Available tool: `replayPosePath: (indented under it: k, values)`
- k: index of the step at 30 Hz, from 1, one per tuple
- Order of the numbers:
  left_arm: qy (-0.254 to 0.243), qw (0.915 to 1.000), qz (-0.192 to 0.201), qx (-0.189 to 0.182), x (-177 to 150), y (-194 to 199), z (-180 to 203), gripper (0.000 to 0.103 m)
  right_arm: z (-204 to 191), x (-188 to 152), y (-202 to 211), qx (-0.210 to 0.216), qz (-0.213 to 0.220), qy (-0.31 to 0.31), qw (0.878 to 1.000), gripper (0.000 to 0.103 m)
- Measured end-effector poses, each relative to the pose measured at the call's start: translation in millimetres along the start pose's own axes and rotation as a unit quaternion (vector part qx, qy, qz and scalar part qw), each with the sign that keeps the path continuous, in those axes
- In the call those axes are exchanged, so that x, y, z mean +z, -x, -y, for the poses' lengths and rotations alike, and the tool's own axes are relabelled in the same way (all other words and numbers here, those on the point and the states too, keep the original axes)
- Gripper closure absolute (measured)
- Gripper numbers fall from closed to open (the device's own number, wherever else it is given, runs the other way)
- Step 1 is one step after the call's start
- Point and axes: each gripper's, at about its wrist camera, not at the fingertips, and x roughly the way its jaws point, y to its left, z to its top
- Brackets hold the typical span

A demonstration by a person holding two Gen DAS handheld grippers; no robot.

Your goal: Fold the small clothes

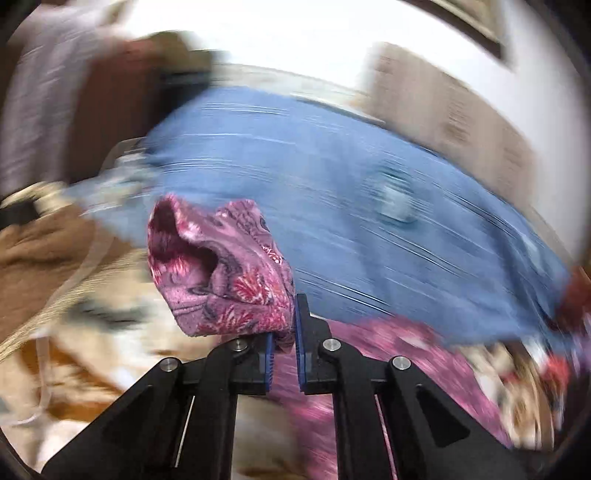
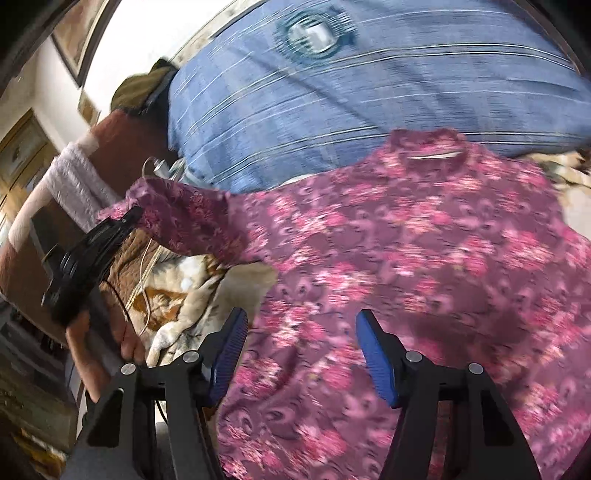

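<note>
A small purple top with pink flowers (image 2: 424,258) lies spread on the bed, collar toward the blue pillow. My left gripper (image 1: 284,332) is shut on the cuff of its sleeve (image 1: 218,266) and holds it lifted; it also shows in the right wrist view (image 2: 129,218) at the left, pinching the sleeve end. My right gripper (image 2: 301,332) is open, its blue pads (image 2: 231,347) on either side of the top's lower body, just above the cloth. Both views are blurred by motion.
A blue striped pillow (image 2: 369,92) lies behind the top. A brown and cream patterned blanket (image 2: 173,295) covers the bed at the left, with a white cable (image 2: 144,280) across it. Framed pictures (image 2: 77,33) hang on the wall.
</note>
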Motion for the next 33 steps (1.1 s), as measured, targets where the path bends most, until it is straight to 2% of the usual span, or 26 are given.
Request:
replayPosePath:
  k: [3, 7, 9, 13, 16, 18, 21, 25, 29, 30, 33]
  values:
    - [-0.106, 0.9933, -0.027, -0.035, -24, 6, 54, 0.096, 24, 0, 25, -0.011, 0.019, -0.030, 0.999, 0.041]
    - [-0.179, 0.9766, -0.084, -0.084, -63, 10, 97, 0.096, 58, -1, 50, -0.005, 0.036, -0.068, 0.997, 0.044]
    - [-0.230, 0.9609, -0.117, -0.100, -90, 11, 120, 0.096, 74, -3, 53, 0.016, 0.035, -0.087, 0.995, 0.043]
    - [-0.335, 0.9193, -0.168, -0.120, -148, 6, 160, 0.096, 95, -4, 34, 0.055, 0.013, -0.117, 0.992, 0.041]
    - [-0.365, 0.9052, -0.185, -0.116, -168, -1, 171, 0.096, 103, -4, 15, 0.072, -0.005, -0.126, 0.989, 0.041]
    - [-0.376, 0.8988, -0.191, -0.119, -172, 0, 173, 0.096, 107, 2, -4, 0.092, -0.031, -0.132, 0.986, 0.041]
    - [-0.384, 0.8960, -0.188, -0.119, -174, 2, 175, 0.095, 104, 16, -31, 0.126, -0.071, -0.131, 0.981, 0.040]
    - [-0.409, 0.8865, -0.183, -0.114, -181, 4, 177, 0.095, 83, 41, -62, 0.138, -0.128, -0.107, 0.976, 0.038]
    - [-0.436, 0.8756, -0.180, -0.105, -191, 4, 183, 0.095, 65, 59, -87, 0.108, -0.173, -0.094, 0.974, 0.036]
    - [-0.438, 0.8742, -0.181, -0.106, -193, 4, 184, 0.095, 58, 62, -89, 0.093, -0.186, -0.077, 0.975, 0.036]
    - [-0.433, 0.8746, -0.188, -0.109, -193, 4, 186, 0.095, 40, 62, -74, 0.066, -0.185, -0.020, 0.980, 0.036]
